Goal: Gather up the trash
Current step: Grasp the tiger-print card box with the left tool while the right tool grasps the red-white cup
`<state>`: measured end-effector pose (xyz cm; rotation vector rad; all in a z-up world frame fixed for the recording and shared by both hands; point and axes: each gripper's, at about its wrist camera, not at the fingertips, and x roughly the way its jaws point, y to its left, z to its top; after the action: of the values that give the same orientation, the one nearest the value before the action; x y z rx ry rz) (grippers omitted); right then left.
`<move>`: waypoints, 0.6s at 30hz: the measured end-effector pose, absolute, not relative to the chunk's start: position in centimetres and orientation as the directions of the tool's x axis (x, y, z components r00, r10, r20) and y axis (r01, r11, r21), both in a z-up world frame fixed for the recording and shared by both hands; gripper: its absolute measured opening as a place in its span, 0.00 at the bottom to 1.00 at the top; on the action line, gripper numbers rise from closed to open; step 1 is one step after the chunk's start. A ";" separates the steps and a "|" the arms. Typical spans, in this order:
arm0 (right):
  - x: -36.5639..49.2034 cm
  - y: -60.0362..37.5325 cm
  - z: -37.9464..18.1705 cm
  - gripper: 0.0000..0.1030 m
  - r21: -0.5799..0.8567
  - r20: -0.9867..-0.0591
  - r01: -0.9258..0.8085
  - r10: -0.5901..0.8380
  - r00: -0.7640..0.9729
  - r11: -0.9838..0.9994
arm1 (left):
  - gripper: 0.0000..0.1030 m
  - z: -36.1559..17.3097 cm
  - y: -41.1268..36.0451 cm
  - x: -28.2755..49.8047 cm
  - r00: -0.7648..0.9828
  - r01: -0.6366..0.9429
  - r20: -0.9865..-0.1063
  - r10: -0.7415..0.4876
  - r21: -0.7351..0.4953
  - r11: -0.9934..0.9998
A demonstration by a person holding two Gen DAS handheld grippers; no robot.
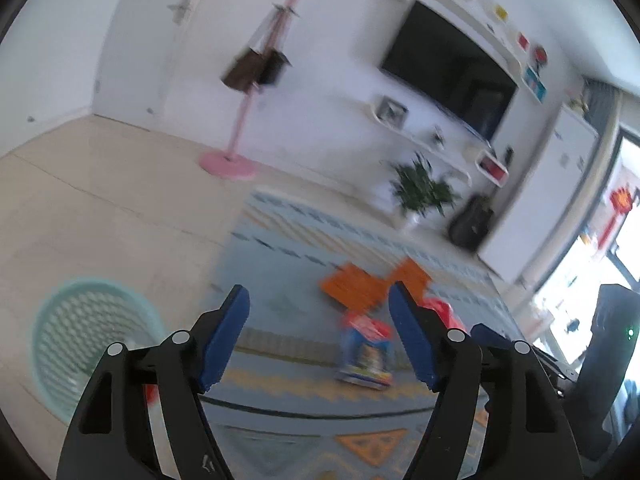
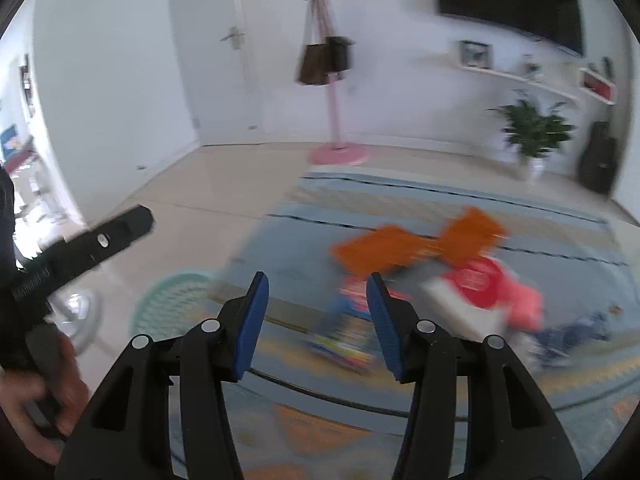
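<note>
White walls, pale tile floor (image 1: 100,200), pink coat stand (image 1: 240,120), wall-mounted television (image 1: 452,72)

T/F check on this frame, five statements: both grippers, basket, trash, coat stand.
1. The left gripper holds a red packet. False: nothing sits between its blue pads.
2. The right gripper is empty. True.
3. The mint-green mesh plastic basket stands on the patterned rug. False: it stands on the beige tile floor beside the blue patterned rug.
4. Flattened orange cardboard lies on the rug. True.
5. The pink metal coat stand is bare. False: dark bags hang from it.
</note>
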<state>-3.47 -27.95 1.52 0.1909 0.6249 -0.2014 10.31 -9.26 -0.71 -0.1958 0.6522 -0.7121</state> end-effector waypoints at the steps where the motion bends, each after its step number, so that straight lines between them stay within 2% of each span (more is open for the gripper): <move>1: -4.0 -29.1 0.9 0.46 0.116 -0.600 0.265 -0.146 0.787 0.957 | 0.68 -1.5 -11.0 10.0 0.558 0.559 -0.503 -0.660 -0.360 0.747; 6: -6.1 -34.5 -2.6 0.46 0.139 -0.642 0.358 -0.191 0.742 0.923 | 0.72 -5.7 -17.4 9.6 0.481 0.618 -0.609 -0.631 -0.275 0.737; 11: -6.7 -36.0 -4.1 0.46 0.161 -0.648 0.364 -0.180 0.740 0.917 | 0.73 -9.6 -19.9 10.4 0.407 0.626 -0.720 -0.562 -0.228 0.746; 14: -6.5 -35.9 -5.1 0.46 0.183 -0.665 0.359 -0.154 0.731 0.915 | 0.73 -10.6 -20.2 10.3 0.378 0.642 -0.725 -0.576 -0.242 0.727; 18: -6.7 -35.8 -4.9 0.46 0.182 -0.651 0.356 -0.159 0.742 0.917 | 0.76 -11.2 -21.6 10.5 0.391 0.654 -0.747 -0.538 -0.186 0.734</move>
<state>-6.68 -35.79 -4.93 0.3058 0.6796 -0.2865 10.48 -21.57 -11.18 0.1466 0.8900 -0.7599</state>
